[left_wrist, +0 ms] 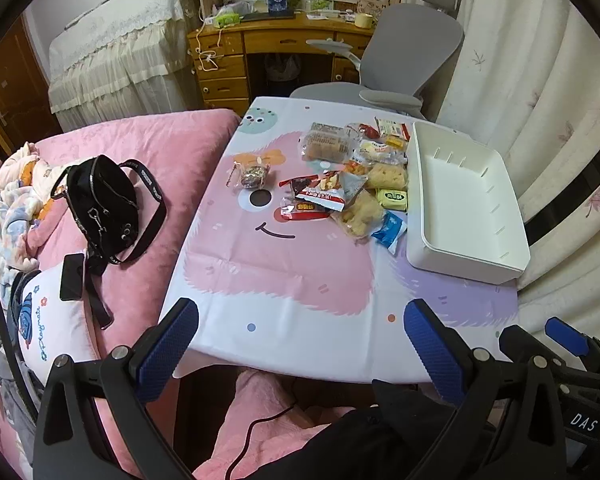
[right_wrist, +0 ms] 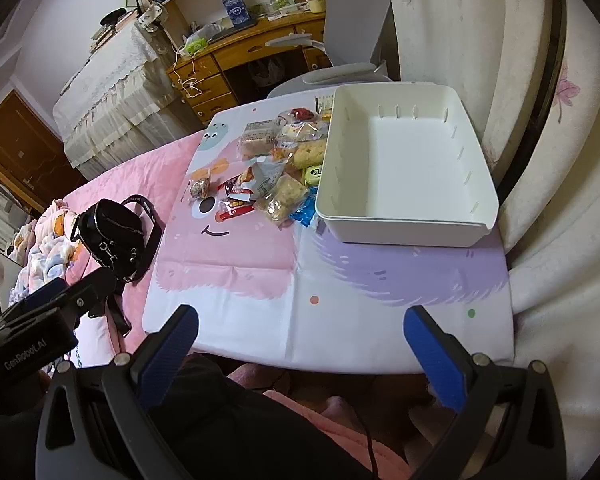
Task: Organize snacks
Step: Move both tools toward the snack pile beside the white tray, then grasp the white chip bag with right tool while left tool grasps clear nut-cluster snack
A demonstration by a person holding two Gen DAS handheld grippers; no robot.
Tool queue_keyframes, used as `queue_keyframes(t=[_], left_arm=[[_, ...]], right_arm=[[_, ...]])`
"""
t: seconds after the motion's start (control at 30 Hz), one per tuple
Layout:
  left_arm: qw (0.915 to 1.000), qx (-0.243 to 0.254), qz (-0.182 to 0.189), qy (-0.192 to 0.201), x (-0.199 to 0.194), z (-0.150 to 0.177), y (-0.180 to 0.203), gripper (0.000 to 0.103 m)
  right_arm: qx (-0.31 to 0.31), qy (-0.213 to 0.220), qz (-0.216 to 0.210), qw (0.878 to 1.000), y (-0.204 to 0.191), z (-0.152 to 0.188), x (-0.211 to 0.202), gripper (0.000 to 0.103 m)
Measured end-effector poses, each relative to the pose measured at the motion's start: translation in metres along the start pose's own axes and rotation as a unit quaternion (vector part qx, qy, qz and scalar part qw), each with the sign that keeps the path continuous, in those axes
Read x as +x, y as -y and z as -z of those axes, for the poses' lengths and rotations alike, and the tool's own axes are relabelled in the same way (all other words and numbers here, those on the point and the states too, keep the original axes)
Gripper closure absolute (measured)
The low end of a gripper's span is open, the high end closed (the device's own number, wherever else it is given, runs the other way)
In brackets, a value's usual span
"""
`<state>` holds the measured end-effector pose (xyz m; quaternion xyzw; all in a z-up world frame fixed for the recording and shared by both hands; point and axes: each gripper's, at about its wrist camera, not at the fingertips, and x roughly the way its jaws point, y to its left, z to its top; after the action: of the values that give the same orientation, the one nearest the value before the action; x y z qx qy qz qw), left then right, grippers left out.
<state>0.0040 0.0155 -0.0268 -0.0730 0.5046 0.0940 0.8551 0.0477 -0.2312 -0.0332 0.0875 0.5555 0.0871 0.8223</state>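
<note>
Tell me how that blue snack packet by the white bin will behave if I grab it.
The blue packet looks like thin crinkly film, so probably light and floppy, likely to crumple between the pads. It lies beside the bin, touching a clear bag, so a push would likely slide it and nudge that.

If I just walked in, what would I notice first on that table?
Probably the heap of snack packets in the middle of the cartoon tablecloth, right beside the white bin, which has nothing in it. Off the table, a black bag lies on the pink bed, and both grippers, left and right, hover open at the near edge.
</note>
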Motion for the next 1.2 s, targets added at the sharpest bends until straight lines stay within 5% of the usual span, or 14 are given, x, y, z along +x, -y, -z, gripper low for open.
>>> queue_keyframes(t=[0.37, 0.83, 1.03, 1.2], left_arm=[[0.9983, 0.021, 0.049, -0.026, 0.04, -0.033, -0.039, 0.001], [0.9907, 0.058, 0.104, -0.066, 0.11, -0.121, -0.123, 0.006], [0.9855, 0.047, 0.152, -0.059, 0.147, -0.148, -0.143, 0.006], [0.9849, 0.041, 0.157, -0.059, 0.177, -0.163, -0.143, 0.006]], right_arm=[[0.043, -0.02, 0.028, 0.998, -0.026, -0.013, 0.026, 0.0], [0.131, -0.037, 0.038, 0.99, -0.097, -0.045, 0.085, 0.0], [0.138, 0.0, 0.057, 0.989, -0.123, -0.06, 0.095, 0.0], [0.11, 0.028, 0.07, 0.991, -0.139, -0.075, 0.112, 0.0]])
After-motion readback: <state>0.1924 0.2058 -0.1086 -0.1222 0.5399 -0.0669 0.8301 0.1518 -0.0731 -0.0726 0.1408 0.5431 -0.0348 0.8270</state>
